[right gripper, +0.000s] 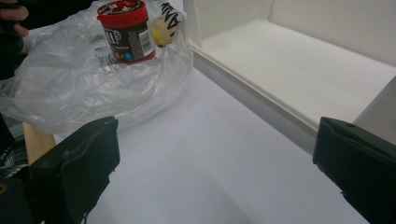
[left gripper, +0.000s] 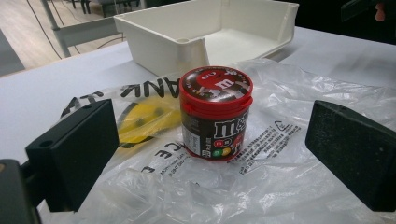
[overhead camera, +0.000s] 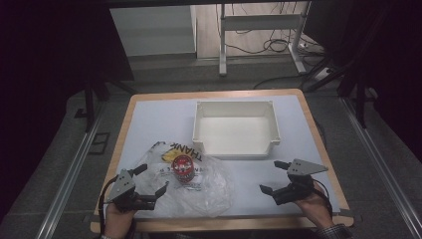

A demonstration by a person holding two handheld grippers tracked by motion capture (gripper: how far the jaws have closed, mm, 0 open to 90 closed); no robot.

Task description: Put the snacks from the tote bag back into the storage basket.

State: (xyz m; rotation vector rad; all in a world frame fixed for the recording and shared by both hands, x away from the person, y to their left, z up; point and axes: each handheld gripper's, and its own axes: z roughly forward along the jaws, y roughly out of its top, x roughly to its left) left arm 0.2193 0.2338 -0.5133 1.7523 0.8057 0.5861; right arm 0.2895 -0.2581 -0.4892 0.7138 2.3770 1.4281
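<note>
We've got a red-lidded candy jar [overhead camera: 183, 170] standing upright on a crumpled clear plastic bag [overhead camera: 209, 191] near the front-left of the table [overhead camera: 149, 117], and just behind it, a little to the right, sits an open white bin [overhead camera: 236, 128], nothing inside it as far as we can see. The left gripper [overhead camera: 151, 182] hovers low at the bag's near-left edge, jaws spread wide and holding nothing; in the left gripper view the jar [left gripper: 216, 113] stands squarely between the two black pads [left gripper: 77, 149], ahead of them and clear of both. The right gripper [overhead camera: 274, 177] waits over bare tabletop on the right, near the front right corner of the bin, also wide open and empty; its own view shows the bin wall [right gripper: 252, 98] running up the right and the jar [right gripper: 126, 30] well off on the bag [right gripper: 88, 88].

We read this as the approach: the left claw is lined up on the jar but no contact yet. What we need next, we reckon, is a straight push forward until the pads flank the jar's body below the lid, then a firm close. The bag is the worry: it's slippery and loose, so the jar could skid or tip if one pad lands first. The right claw may have to pin or lift the plastic
</note>
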